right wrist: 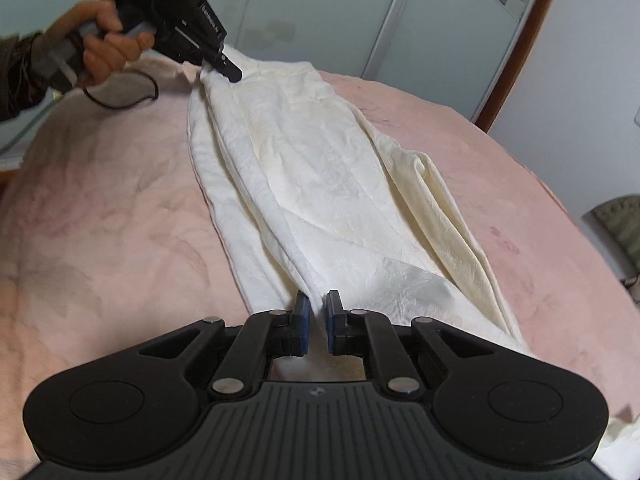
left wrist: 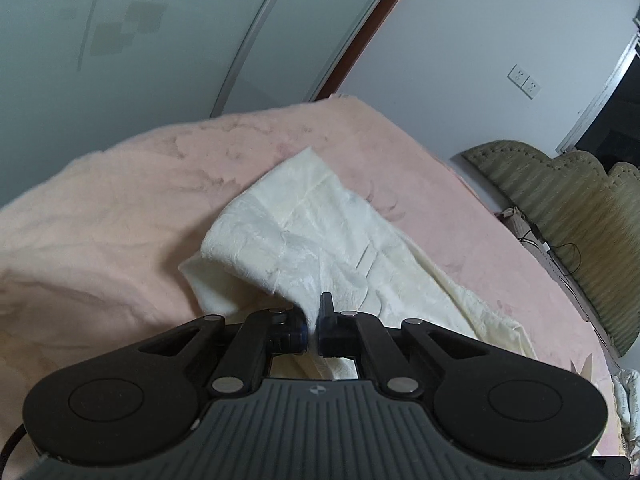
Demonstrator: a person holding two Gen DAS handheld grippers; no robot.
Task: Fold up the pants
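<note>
Cream white pants (right wrist: 320,184) lie lengthwise on a pink blanket, stretched between my two grippers. My right gripper (right wrist: 316,312) is shut on the near end of the pants, cloth pinched between its blue pads. My left gripper (right wrist: 224,66) shows at the far end in the right wrist view, held by a hand, shut on the other end of the pants. In the left wrist view the left gripper (left wrist: 314,316) pinches a lifted fold of the pants (left wrist: 320,232), which drape away across the bed.
The pink blanket (right wrist: 100,200) covers the whole bed. Pale wardrobe doors (right wrist: 320,12) stand behind the bed. A padded green headboard (left wrist: 560,208) and a wall socket (left wrist: 524,82) show at the right of the left wrist view.
</note>
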